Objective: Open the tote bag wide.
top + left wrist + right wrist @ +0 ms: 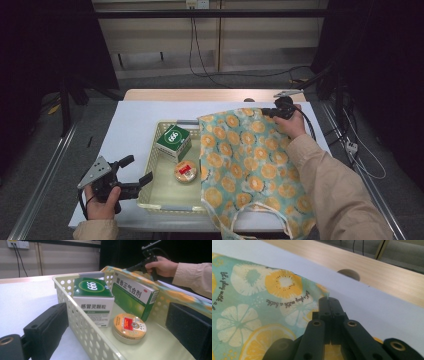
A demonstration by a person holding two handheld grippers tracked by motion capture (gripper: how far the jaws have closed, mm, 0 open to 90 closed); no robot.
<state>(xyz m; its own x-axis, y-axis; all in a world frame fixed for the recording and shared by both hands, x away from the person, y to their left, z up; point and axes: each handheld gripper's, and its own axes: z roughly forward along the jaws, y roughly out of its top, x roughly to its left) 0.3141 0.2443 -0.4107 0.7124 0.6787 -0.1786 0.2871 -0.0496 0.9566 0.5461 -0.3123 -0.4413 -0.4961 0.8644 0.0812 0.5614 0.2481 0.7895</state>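
Gripping the far corner of the cloth bag [250,160], your right gripper [329,299] has its jaws pressed together on the fabric's edge, up at about one o'clock on the table [135,120]. The bag lies spread over the right half of the table, its left edge draped over the right wall of the basket [150,200], its handles hanging off the near edge at six o'clock.

Judge the bag as light, thin and limp: it will sag and fold wherever you do not support it, so a single corner pinch lifts only that corner and the rest drags. The weave looks matte, not slippery, but a pinch this close to the hem could slide off if you pull hard. A hold on a second corner or a handle would keep it spread.

Your left gripper [135,176] hovers at eight o'clock beside the basket's left wall with its jaws apart, grasping nothing.

The bag's print shows orange slices and white flowers on teal, with script that reads roughly "let's play with a bottle". Inside the basket, the white-and-green box [93,301] carries "999" and "感冒灵颗粒"; the flat green box [133,296] leaning behind it reads "藿香正气合剂". The round tin [129,328] has a red label too small to read.
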